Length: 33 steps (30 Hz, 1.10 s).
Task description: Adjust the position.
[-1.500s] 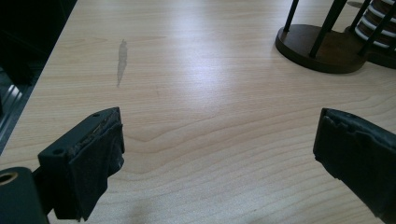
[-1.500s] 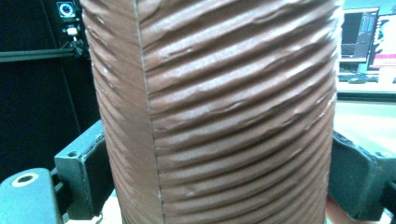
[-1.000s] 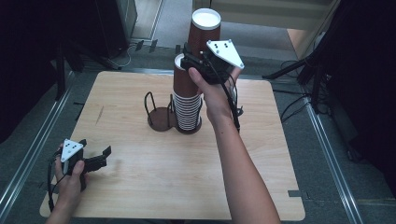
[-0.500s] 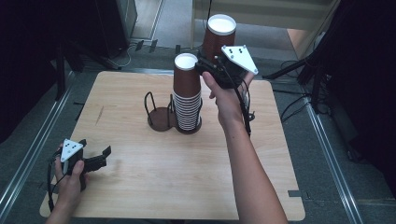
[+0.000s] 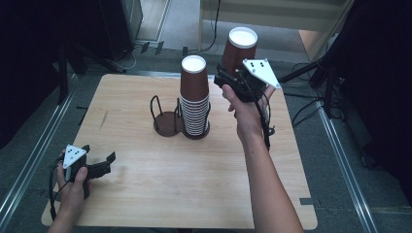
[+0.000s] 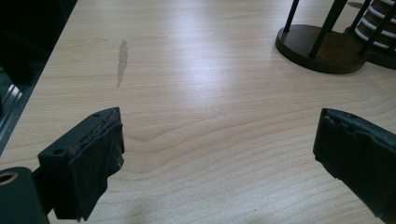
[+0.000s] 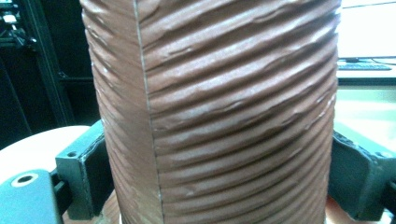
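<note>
In right gripper: unmarked brown cup.

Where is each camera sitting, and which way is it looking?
High view: sits above the person's side, looking forward and down on the wooden table; both forearms show, with the left tool and right tool.
Left gripper view: rides on the left tool, looking along its two spread black jaws across the table toward the black wire rack.
Right gripper view: rides on the right tool, looking straight at the ribbed brown cup between its jaws.
Shared: the high view also shows that cup and the rack.
</note>
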Available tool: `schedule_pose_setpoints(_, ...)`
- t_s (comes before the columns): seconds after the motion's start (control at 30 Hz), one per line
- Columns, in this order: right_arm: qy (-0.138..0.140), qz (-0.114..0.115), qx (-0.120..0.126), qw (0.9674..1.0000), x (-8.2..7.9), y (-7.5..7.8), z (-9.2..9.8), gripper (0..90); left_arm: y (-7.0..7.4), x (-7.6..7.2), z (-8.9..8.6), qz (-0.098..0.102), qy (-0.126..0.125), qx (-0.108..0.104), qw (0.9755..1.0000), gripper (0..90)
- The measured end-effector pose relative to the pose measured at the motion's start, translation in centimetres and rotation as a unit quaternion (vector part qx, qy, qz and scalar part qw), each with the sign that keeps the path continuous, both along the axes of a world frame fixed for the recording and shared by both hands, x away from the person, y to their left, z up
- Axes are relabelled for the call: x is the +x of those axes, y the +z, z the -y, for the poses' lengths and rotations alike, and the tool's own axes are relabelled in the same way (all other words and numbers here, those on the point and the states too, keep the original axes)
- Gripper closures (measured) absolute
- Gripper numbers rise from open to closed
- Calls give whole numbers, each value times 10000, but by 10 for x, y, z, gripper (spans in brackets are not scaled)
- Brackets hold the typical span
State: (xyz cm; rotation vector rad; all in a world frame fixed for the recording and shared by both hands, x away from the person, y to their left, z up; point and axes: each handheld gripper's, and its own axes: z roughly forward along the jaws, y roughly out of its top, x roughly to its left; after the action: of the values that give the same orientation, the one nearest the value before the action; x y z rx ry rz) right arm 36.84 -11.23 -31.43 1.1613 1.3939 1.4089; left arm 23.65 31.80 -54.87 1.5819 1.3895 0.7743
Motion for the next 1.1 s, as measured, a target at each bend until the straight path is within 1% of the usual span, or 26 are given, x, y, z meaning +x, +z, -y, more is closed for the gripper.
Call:
schedule_pose_setpoints(0.17, -40, -23, 0, 10000, -4, -6, 7, 97, 0, 0, 0, -11, -3, 25, 10000, 26)
schedule_pose_setpoints(0.2, -49, -37, -31, 10000, -6, -9, 9, 97, 0, 0, 0, -10, -2, 25, 10000, 26)
schedule_pose_setpoints(0.47, -64, -76, -100, 9999, -12, -19, 12, 97, 0, 0, 0, -5, -2, 17, 10000, 26)
schedule_pose_setpoints(0.67, -65, -88, -246, 9996, -17, -29, 14, 96, 0, 0, 0, -3, -2, 13, 10000, 26)
schedule_pose_setpoints(0.73, -53, -127, -222, 9997, -20, -32, 15, 96, 0, 0, 0, -5, -2, 16, 10000, 26)
schedule_pose_setpoints(0.9, -61, -141, -207, 9997, -24, -38, 19, 96, 0, 0, 0, -5, -3, 15, 10000, 26)
schedule_pose_setpoints(0.97, -66, -165, -221, 9996, -25, -41, 20, 96, 0, 0, 0, -9, -1, 13, 10000, 26)
schedule_pose_setpoints(1.07, -69, -206, -279, 9994, -29, -50, 24, 96, 0, 0, 0, -8, 2, 20, 10000, 26)
schedule_pose_setpoints(1.1, -69, -206, -279, 9994, -29, -50, 24, 96, 0, 0, 0, -8, 2, 20, 10000, 26)
